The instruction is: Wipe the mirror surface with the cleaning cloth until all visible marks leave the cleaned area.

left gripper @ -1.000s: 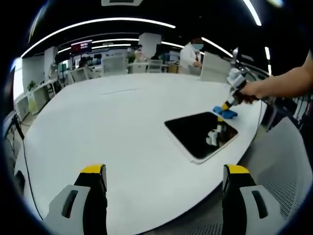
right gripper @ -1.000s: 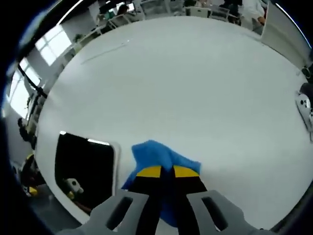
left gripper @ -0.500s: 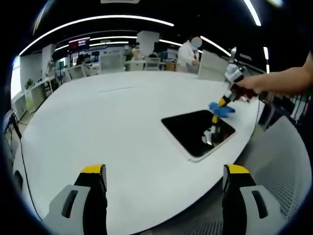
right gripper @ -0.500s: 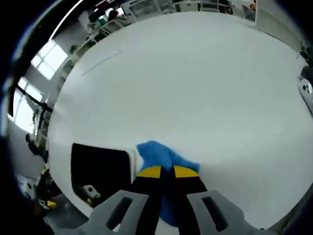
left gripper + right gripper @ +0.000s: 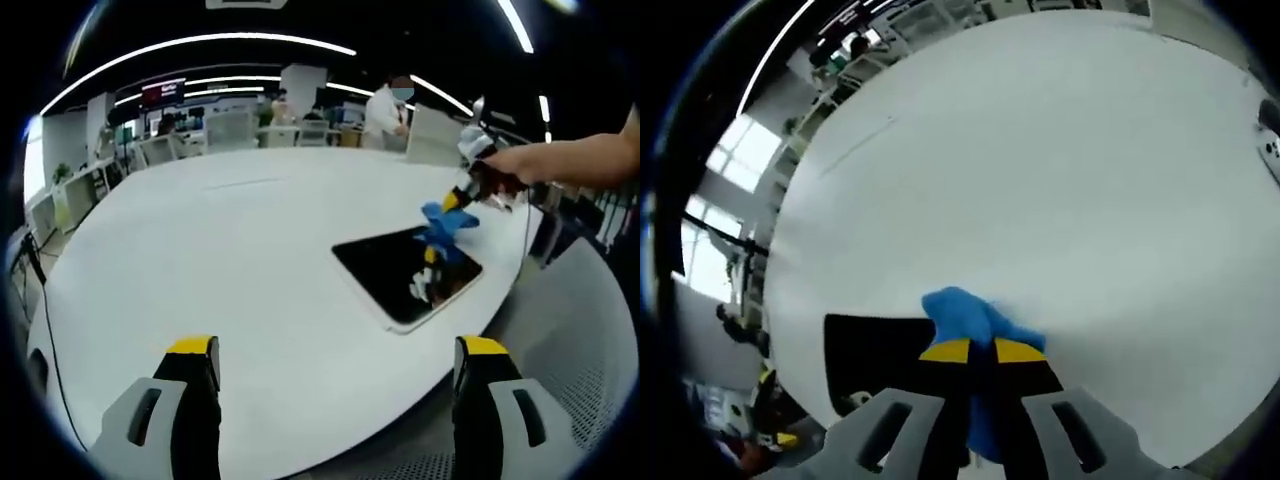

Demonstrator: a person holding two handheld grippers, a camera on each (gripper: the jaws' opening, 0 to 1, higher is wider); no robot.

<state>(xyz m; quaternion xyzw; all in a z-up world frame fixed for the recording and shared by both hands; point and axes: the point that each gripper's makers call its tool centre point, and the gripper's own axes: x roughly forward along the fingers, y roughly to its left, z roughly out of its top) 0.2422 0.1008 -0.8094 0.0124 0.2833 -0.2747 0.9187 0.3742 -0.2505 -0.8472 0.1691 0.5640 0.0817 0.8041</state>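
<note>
A dark rectangular mirror (image 5: pixel 404 272) with a white rim lies flat on the white table (image 5: pixel 230 260) near its right edge. My right gripper (image 5: pixel 452 202) is shut on a blue cleaning cloth (image 5: pixel 441 222), held by a person's hand just above the mirror's far corner. In the right gripper view the cloth (image 5: pixel 965 318) bunches in front of the shut yellow-tipped jaws of that gripper (image 5: pixel 982 351), beside the mirror (image 5: pixel 872 352). My left gripper (image 5: pixel 330 350) hangs open at the table's near edge, holding nothing.
The big white oval table (image 5: pixel 1040 170) stretches away bare. A person in white (image 5: pixel 385 108) stands behind it among desks and chairs. A white perforated chair (image 5: pixel 590 340) sits past the table's right edge. A white device (image 5: pixel 1270 150) lies at the table's right.
The right gripper has lifted the blue cloth off the table and carried it from beside the mirror's far corner to over that corner. The left gripper stays open and still.
</note>
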